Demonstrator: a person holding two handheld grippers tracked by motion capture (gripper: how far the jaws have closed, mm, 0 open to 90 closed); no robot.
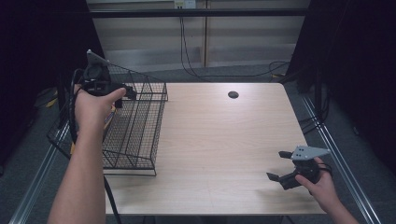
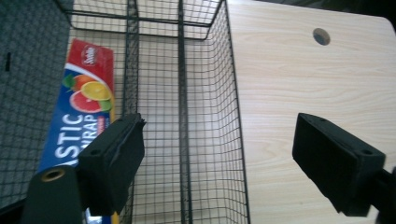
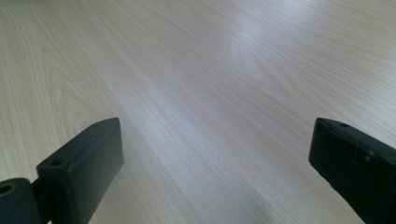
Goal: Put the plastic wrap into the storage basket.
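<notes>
- wrap box (image 2: pixel 83 116) lies flat in the far-left part of the basket (image 1: pixel 140 121), seen through the wire mesh; orange and citrus print on its blue-red face.
- left gripper (image 1: pixel 122 93) held above the basket's upper rim, jaws wide apart, gripping nothing.
- basket sits at the table's (image 1: pixel 219 140) left edge.
- right gripper (image 1: pixel 279 165) low over the table's near-right corner, jaws wide apart, empty.

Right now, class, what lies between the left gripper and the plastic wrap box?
Black wire mesh of the basket, seen in the left gripper view; left gripper open above the box.
</notes>
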